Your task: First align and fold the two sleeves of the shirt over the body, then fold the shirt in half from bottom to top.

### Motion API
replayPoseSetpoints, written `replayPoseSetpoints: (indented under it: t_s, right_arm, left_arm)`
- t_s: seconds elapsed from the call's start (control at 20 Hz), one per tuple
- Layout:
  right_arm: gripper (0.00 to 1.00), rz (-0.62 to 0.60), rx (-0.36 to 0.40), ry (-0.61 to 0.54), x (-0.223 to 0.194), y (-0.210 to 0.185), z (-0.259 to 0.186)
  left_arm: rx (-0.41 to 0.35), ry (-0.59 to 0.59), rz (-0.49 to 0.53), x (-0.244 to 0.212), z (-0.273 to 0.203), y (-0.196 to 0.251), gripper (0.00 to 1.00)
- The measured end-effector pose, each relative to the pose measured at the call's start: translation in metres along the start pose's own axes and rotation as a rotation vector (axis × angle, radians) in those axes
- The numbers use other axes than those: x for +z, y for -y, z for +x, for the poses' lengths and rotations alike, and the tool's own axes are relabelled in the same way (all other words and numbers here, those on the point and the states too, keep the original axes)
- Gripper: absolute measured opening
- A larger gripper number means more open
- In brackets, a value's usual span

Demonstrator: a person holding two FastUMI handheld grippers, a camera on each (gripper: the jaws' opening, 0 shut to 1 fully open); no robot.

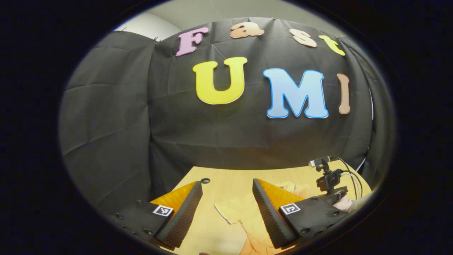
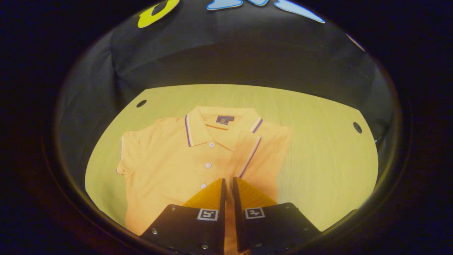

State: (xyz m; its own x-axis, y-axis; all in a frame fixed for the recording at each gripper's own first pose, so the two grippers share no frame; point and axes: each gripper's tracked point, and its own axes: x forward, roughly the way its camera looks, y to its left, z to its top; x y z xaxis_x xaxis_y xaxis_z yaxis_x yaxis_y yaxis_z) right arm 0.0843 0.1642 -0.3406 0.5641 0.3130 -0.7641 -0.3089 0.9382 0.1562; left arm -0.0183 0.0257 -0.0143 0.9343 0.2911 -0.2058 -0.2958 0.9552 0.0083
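Note:
An orange-yellow polo shirt [image 2: 170,166] lies face up on the light wooden table [image 2: 318,159], collar [image 2: 223,129] at the far side. One sleeve [image 2: 252,152], with a purple-striped hem, is folded over the body. My right gripper [image 2: 228,181] hovers low over the shirt front, its fingers nearly together with the sleeve's end pinched between them. The other sleeve [image 2: 124,152] lies spread out flat. In the left gripper view, my left gripper [image 1: 227,184] is open above that flat sleeve [image 1: 237,212], holding nothing. The right gripper's body [image 1: 329,180] appears farther off.
Round holes mark the tabletop corners [image 2: 141,103] [image 2: 357,127] [image 1: 205,180]. Black cloth walls close the booth behind and to the sides. A hand [image 1: 343,204] holds the far gripper, with cables [image 1: 350,173] trailing from it.

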Motion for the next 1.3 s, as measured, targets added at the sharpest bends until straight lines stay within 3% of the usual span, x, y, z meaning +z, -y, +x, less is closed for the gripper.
replayPoseSetpoints:
  t_s: [0.05, 0.15, 0.25, 0.35, 0.4, 0.45, 1.3]
  right_arm:
    - [0.19, 0.005, 0.004, 0.0, 0.001, -0.001, -0.002]
    - [0.2, 0.015, 0.0, 0.007, 0.004, 0.001, -0.003]
    - [0.36, 0.023, -0.008, 0.016, 0.007, 0.003, -0.007]
    - [0.36, 0.028, -0.01, 0.032, 0.012, 0.004, -0.011]
    - [0.29, 0.03, -0.009, 0.042, 0.014, 0.004, -0.015]
    - [0.36, 0.03, -0.009, 0.051, 0.017, 0.004, -0.019]
    - [0.36, 0.12, -0.002, 0.302, 0.072, -0.003, -0.138]
  left_arm:
    - [0.001, -0.003, -0.003, 0.0, 0.001, 0.0, 0.94]
    - [-0.002, -0.01, -0.012, -0.002, 0.001, 0.001, 0.94]
    - [-0.004, -0.019, -0.02, -0.006, 0.002, 0.0, 0.94]
    - [-0.012, -0.03, -0.027, -0.01, 0.004, 0.001, 0.94]
    - [-0.017, -0.035, -0.027, -0.013, 0.005, 0.003, 0.94]
    - [-0.023, -0.042, -0.027, -0.015, 0.009, 0.005, 0.94]
    - [-0.038, -0.287, -0.048, -0.106, 0.051, 0.013, 0.94]
